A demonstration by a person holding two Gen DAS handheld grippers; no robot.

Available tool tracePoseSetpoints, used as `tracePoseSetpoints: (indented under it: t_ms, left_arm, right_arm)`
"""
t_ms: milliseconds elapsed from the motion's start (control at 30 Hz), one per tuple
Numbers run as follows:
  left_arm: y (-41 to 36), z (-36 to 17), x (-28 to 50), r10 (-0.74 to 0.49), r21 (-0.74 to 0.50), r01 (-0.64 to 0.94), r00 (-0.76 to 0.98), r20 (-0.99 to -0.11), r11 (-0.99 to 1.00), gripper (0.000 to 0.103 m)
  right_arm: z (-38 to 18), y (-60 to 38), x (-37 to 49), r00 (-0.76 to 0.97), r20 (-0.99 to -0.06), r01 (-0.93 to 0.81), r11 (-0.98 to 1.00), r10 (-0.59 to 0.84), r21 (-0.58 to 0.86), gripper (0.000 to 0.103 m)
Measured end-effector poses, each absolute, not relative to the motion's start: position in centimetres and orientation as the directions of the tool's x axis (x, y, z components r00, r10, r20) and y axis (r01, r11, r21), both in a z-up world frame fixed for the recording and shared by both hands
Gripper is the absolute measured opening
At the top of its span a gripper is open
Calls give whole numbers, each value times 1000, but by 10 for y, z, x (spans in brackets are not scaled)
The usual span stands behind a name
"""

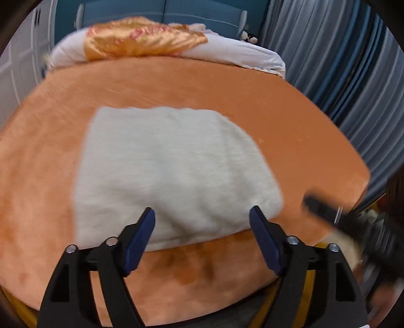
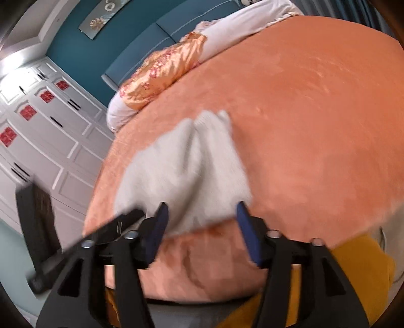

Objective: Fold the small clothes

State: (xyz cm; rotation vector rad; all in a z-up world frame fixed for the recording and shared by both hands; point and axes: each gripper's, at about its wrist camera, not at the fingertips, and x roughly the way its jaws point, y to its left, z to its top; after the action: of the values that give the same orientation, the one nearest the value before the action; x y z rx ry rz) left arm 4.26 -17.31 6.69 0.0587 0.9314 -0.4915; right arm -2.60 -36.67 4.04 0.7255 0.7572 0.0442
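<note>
Both claws gape empty, left gripper [image 1: 202, 214] and right gripper [image 2: 200, 210], over the folded grey cloth [image 1: 171, 171] mid-frame on the orange bed [image 1: 290, 106]

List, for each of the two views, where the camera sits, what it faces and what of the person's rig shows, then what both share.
Left wrist: sits on the left tool, angled down over the grey-white garment on the orange bedspread; its open blue pads frame it, and the other tool blurs in at the right.
Right wrist: sits on the right tool, facing down and rolled; open pads, the left tool at the left.
Shared: garment, bedspread, the orange-patterned pillow, the teal headboard.
</note>
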Motion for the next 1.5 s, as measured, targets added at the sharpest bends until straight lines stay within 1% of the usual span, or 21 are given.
tracePoseSetpoints:
  t_ms: [67,167,300,400,467,500,533,567,633,700,767,800,833,900,933,1000,1067,1200,1300,1400,1500]
  left_arm:
    - [-155,62,42,-317,-95,404,529,-787,910,79]
    - [-130,41,48,-228,-32,355,526,-819,934,79]
    - [-106,20,63,-185,-30,298,505,-843,954,79]
    - [-94,11,71,-191,-50,282,499,-845,958,79]
    - [-93,3,80,-180,-46,275,484,-856,960,79]
    - [-93,-1,83,-182,-51,278,471,-863,959,77]
    - [-91,-2,84,-187,-56,284,460,-868,957,65]
    - [-92,-2,85,-193,-59,293,454,-870,954,59]
    - [-92,-1,84,-197,-59,304,449,-872,951,35]
    - [-89,-1,88,-225,-99,298,424,-878,949,29]
    - [-89,-1,90,-240,-120,293,416,-877,949,27]
    - [-90,-1,90,-238,-116,294,420,-876,949,27]
    - [-93,0,90,-228,-104,296,423,-877,950,24]
    - [-97,-4,92,-218,-96,297,409,-886,950,21]
    - [-99,-6,92,-215,-97,292,404,-889,952,21]
    - [-100,-6,91,-205,-90,284,407,-890,954,21]
    - [-101,-6,90,-197,-86,277,405,-893,957,21]
    - [-103,-5,93,-179,-70,274,396,-900,959,23]
    - [-104,-4,91,-161,-54,265,402,-901,963,26]
    - [-101,1,86,-176,-77,253,394,-902,964,26]
    - [-95,17,75,-236,-140,258,392,-889,956,26]
  right_arm:
    - [42,-364,-5,725,-619,201,767,302,609,72]
    - [37,-353,25,681,-657,197,784,322,588,79]
    - [16,-334,59,593,-727,230,792,347,566,79]
    - [4,-315,75,548,-765,233,816,339,529,78]
    - [7,-302,87,540,-775,196,846,330,496,46]
    - [11,-298,90,543,-778,187,857,317,480,39]
    - [22,-295,93,563,-770,170,870,300,464,17]
    - [35,-294,92,587,-747,139,871,311,471,16]
    - [73,-299,83,680,-654,76,857,330,510,14]
    - [105,-312,66,761,-530,3,815,374,580,12]
    - [114,-324,54,804,-474,-15,809,358,587,12]
    - [103,-333,54,802,-504,24,826,320,563,12]
    - [85,-340,60,774,-562,75,838,293,540,13]
    - [16,-357,80,612,-743,233,837,269,496,13]
    - [-11,-361,80,557,-785,280,829,270,484,13]
    - [-19,-364,67,604,-740,266,801,295,536,16]
    - [-13,-365,61,624,-726,272,791,290,549,21]
    - [7,-361,45,630,-749,291,831,207,475,22]
    - [20,-355,34,647,-743,288,846,174,449,36]
    - [30,-356,26,668,-722,263,849,183,458,38]
    - [32,-351,26,670,-719,246,859,183,448,40]
